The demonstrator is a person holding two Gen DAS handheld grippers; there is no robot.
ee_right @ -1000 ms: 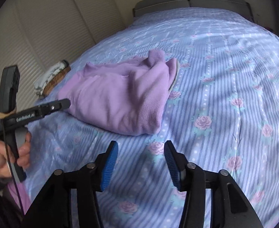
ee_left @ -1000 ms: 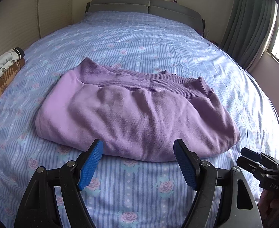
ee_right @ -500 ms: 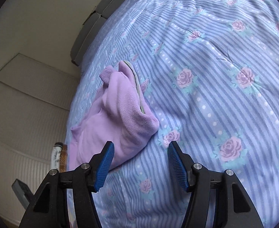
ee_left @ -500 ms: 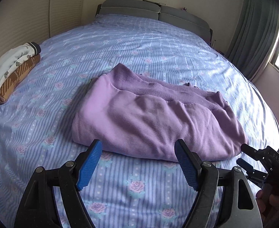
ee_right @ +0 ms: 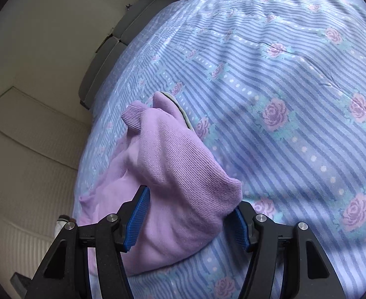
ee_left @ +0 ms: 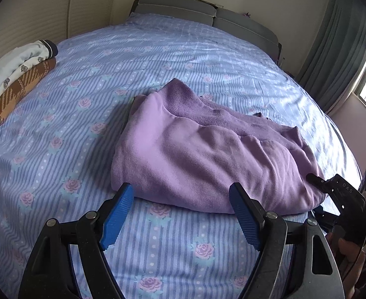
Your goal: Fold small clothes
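My right gripper (ee_right: 185, 219) is the nearer one: its ribbed blue pads straddle the right-hand end of the folded lilac fleece sweatshirt (ee_right: 173, 189), one pad above the bundle and one tucked down at its bottom edge, where the cloth meets the sheet. The jaws stand partly open and I cannot tell whether the pads are pressing the cloth; I judge they are not yet closed on it. My left gripper (ee_left: 183, 214) hovers just short of the garment's near long edge, jaws wide apart and empty, the sweatshirt (ee_left: 208, 154) lying straight ahead of them. From here the bundle's long axis runs across my view, left to right, so each hand faces a different side: the left meets the long folded edge, the right meets the short end. In the left view the right gripper's black frame (ee_left: 342, 194) sits at that far right end.

The fleece looks soft, thick and slightly pilled, with a ribbed knit band along the far edge and a ribbed cuff poking up; it should sag and slide when lifted. It rests near the middle of the blue striped bedsheet with pink roses (ee_left: 158, 54), which is lightly rippled. Farther left lies a folded stack of white and brown patterned clothes (ee_left: 13, 79), well apart. Beyond stands the grey padded headboard (ee_left: 208, 17).
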